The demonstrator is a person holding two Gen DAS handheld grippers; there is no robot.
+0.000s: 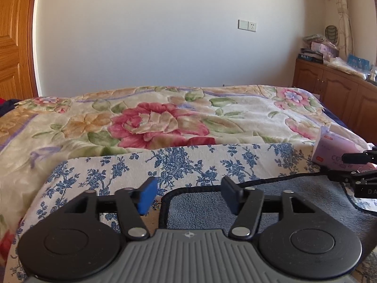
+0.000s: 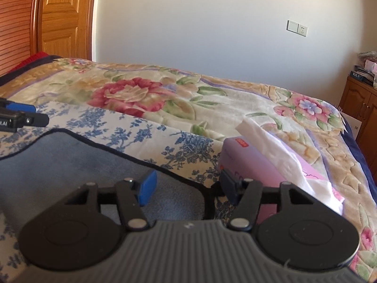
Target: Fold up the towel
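Towel (image 1: pixel 271 202), grey-blue with a dark bound edge, lies flat on a blue-flowered cloth (image 1: pixel 188 162) in the lower centre and lower right of the left wrist view. Its rounded corner sits directly beneath the left gripper (image 1: pixel 190 194), whose jaws stand apart with nothing clamped. The bound edge runs from that corner toward the right edge of the frame, where the right gripper (image 1: pixel 348 167) enters beside a pink tissue pack (image 1: pixel 334 146).

In the right wrist view, the towel (image 2: pixel 70 165) fills the lower left. Its far edge runs diagonally from upper left to lower right, ending at a rounded corner between the released jaws of the right gripper (image 2: pixel 188 188). The left gripper (image 2: pixel 28 115) shows at the left edge. The tissue pack (image 2: pixel 254 162) lies just right of the corner on the floral blanket (image 2: pixel 165 94).
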